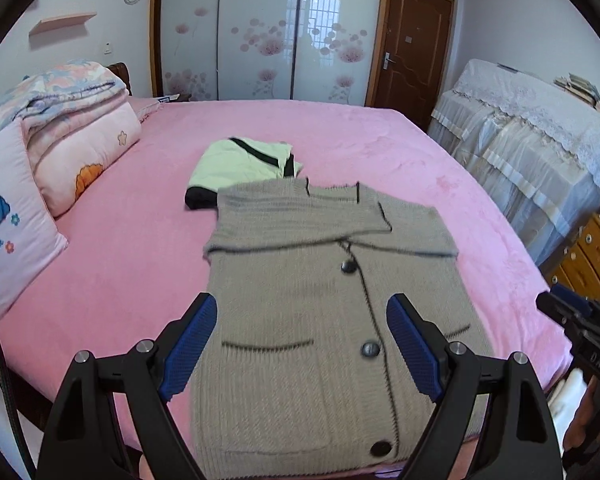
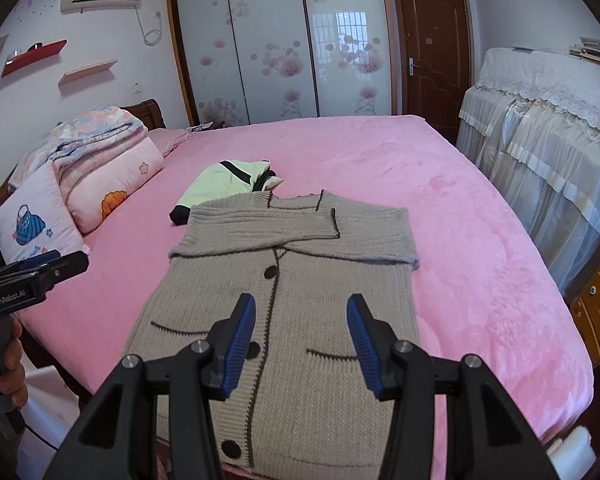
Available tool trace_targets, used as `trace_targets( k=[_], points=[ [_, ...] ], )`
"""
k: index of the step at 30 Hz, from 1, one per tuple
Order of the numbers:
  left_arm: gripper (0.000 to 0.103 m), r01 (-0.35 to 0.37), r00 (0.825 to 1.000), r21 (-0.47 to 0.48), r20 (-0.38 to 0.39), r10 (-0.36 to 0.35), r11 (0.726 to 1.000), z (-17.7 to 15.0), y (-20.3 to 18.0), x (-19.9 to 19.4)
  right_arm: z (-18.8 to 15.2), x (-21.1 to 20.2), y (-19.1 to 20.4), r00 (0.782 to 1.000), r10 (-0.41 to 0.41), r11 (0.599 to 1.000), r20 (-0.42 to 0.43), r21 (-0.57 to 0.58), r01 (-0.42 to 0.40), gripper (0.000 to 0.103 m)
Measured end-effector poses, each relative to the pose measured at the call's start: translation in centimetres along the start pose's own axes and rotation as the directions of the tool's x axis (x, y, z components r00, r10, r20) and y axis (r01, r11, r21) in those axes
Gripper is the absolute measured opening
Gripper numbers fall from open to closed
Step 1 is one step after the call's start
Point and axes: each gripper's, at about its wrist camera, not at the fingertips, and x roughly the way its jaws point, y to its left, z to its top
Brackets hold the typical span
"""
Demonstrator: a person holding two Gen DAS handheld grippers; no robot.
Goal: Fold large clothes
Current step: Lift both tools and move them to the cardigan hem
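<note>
— Blue ribbed pads on both tools, see? The left gripper [image 1: 302,346] has its fingers [image 1: 190,346] spread wide, nothing between them, hanging over the bottom half of the cardigan [image 1: 324,320].

— And the right gripper [image 2: 302,346]?

— Fingers [image 2: 240,346] also apart, a bit narrower, holding nothing. It hovers over the lower front, between the two pockets.

— How does the cardigan look?

— Grey-beige knit with dark trim, lying flat and buttoned on the pink bed [image 1: 380,140], hem at the near edge. Both sleeves are folded across the chest, one over the other.

— What's behind it?

— A pale green top [image 1: 240,160] with black bands, just beyond the collar. Folded quilts [image 1: 80,132] and a pillow [image 1: 8,216] sit on the left.
</note>
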Motion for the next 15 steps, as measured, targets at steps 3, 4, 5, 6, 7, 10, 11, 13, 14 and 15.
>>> trace_targets(
  k=[3, 4, 5, 6, 7, 10, 11, 13, 14, 15],
  points=[
    [0.086, 0.02, 1.0, 0.012, -0.025, -0.02, 1.0, -3.3, 1.1, 1.1, -3.0, 0.4, -0.8, 1.0, -0.002, 1.0, -0.004, 0.01, 0.002, 0.048],
    [0.086, 0.032, 0.999, 0.015, -0.041, -0.031, 0.999, -4.8, 1.7, 1.8, -3.8, 0.6, -1.1, 1.0, -0.003, 1.0, -0.008, 0.011, 0.003, 0.048],
    [0.086, 0.039, 0.997, 0.015, -0.062, -0.038, 0.999, -6.2, 2.3, 2.6, -4.7, 0.8, -1.2, 1.0, -0.004, 1.0, -0.015, 0.007, 0.004, 0.048],
    [0.086, 0.045, 0.996, 0.013, -0.079, -0.044, 0.999, -7.2, 2.8, 3.3, -5.9, 1.2, -1.4, 1.0, -0.01, 1.0, -0.02, -0.004, 0.01, 0.048],
    [0.086, 0.053, 0.994, 0.009, -0.099, -0.052, 0.999, -8.6, 3.5, 4.3, -6.6, 1.5, -1.6, 0.999, -0.022, 1.0, -0.026, -0.016, 0.022, 0.048],
    [0.086, 0.019, 0.989, 0.031, -0.145, -0.014, 0.999, -11.5, 5.7, 7.0, -9.0, 2.9, -2.2, 0.996, -0.06, 0.997, -0.07, -0.052, 0.057, 0.048],
    [0.086, -0.003, 0.987, 0.037, -0.163, 0.009, 0.999, -12.1, 6.4, 7.8, -9.7, 3.5, -2.5, 0.993, -0.068, 0.996, -0.094, -0.06, 0.063, 0.048],
    [0.086, -0.033, 0.976, 0.035, -0.216, 0.04, 0.999, -13.5, 8.4, 9.5, -10.9, 4.3, -3.1, 0.989, -0.068, 0.996, -0.129, -0.064, 0.06, 0.048],
    [0.086, -0.039, 0.966, 0.011, -0.256, 0.04, 0.999, -14.4, 9.8, 10.3, -11.4, 4.6, -3.4, 0.987, -0.072, 0.996, -0.142, -0.065, 0.063, 0.048],
    [0.086, -0.027, 0.959, -0.016, -0.281, 0.022, 1.0, -15.1, 10.9, 10.8, -11.9, 5.1, -3.9, 0.983, -0.08, 0.996, -0.164, -0.062, 0.071, 0.048]
  ],
)
